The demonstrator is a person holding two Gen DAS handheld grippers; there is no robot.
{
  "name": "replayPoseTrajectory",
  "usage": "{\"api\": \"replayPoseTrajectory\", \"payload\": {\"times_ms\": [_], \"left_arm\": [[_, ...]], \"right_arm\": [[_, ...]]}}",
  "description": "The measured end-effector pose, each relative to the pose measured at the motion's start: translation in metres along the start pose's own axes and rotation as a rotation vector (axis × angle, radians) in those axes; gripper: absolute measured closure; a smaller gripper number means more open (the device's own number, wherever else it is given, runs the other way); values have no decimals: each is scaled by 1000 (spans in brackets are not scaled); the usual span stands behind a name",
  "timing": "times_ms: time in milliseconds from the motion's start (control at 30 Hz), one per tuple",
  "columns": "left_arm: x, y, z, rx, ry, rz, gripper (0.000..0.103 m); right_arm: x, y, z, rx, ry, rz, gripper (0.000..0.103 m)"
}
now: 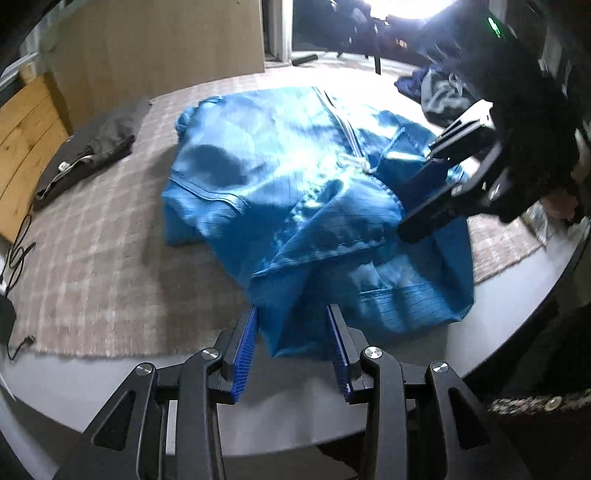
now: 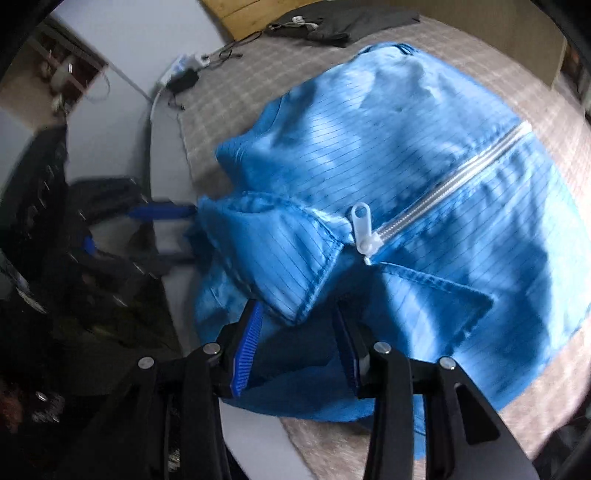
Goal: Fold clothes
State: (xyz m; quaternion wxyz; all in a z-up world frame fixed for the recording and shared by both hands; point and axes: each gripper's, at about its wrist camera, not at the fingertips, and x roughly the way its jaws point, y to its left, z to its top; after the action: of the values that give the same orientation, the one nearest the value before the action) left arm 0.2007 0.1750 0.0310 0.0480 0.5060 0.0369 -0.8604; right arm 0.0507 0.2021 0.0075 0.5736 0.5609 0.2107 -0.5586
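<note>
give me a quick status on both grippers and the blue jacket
Left gripper open, jacket edge between its fingers. Right gripper open over the collar. Blue jacket spread on the mat, zipped, unfolded. Nothing in the way.

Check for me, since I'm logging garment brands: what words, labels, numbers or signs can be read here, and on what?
No text can be read in either view.
Blue jacket: no print shows; the zipper pull is plain white.
Dark garment: a pale tag at its edge is too small and blurred to read.
Green light above the right gripper: a glow only, no legible sign.
</note>
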Motion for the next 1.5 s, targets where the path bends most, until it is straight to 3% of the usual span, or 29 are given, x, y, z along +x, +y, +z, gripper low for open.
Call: {"api": "replayPoseTrajectory", "payload": {"times_ms": [100, 133, 167, 300, 500, 567, 667, 800, 933, 1033, 1133, 1200, 1300, 1367, 1500], "left_arm": [[-3, 0, -3, -4, -1, -1, 68], [-7, 1, -4, -14, -11, -7, 68], [-10, 1, -4, -27, -25, -21, 68], [-12, -2, -1, -30, -55, -41, 69], [9, 3, 10, -46, -31, -18, 88], [11, 7, 13, -58, -28, -21, 89], [10, 11, 15, -70, -26, -35, 89], [12, 17, 18, -81, -10, -39, 90], [12, 19, 22, -89, 4, -45, 90], [10, 21, 23, -93, 10, -46, 89], [8, 23, 24, -96, 14, -47, 89], [7, 21, 23, -89, 15, -48, 89], [6, 16, 23, -69, 22, -51, 89], [6, 14, 22, -54, 31, -55, 91], [5, 10, 20, -24, 51, -64, 96]], "right_arm": [[2, -6, 5, 60, -7, 97, 73], [0, -9, 7, 84, -24, 128, 87], [-4, -12, 9, 109, -41, 158, 94], [-20, -24, 16, 182, -90, 260, 98], [-23, -24, 40, 233, -109, 346, 96], [-25, -28, 53, 251, -131, 295, 86], [-46, -23, 56, 103, -200, 78, 68], [-58, -2, 34, -129, -190, 15, 67], [-49, 32, -1, -492, -148, -195, 66], [-36, 47, -15, -692, -115, -270, 66], [-22, 58, -21, -849, -116, -348, 66], [-15, 63, -13, -887, -130, -364, 66], [-8, 57, 13, -811, -84, -249, 69], [-9, 41, 36, -664, 5, -72, 96], [-21, 2, 68, -412, 92, 186, 97]]}}
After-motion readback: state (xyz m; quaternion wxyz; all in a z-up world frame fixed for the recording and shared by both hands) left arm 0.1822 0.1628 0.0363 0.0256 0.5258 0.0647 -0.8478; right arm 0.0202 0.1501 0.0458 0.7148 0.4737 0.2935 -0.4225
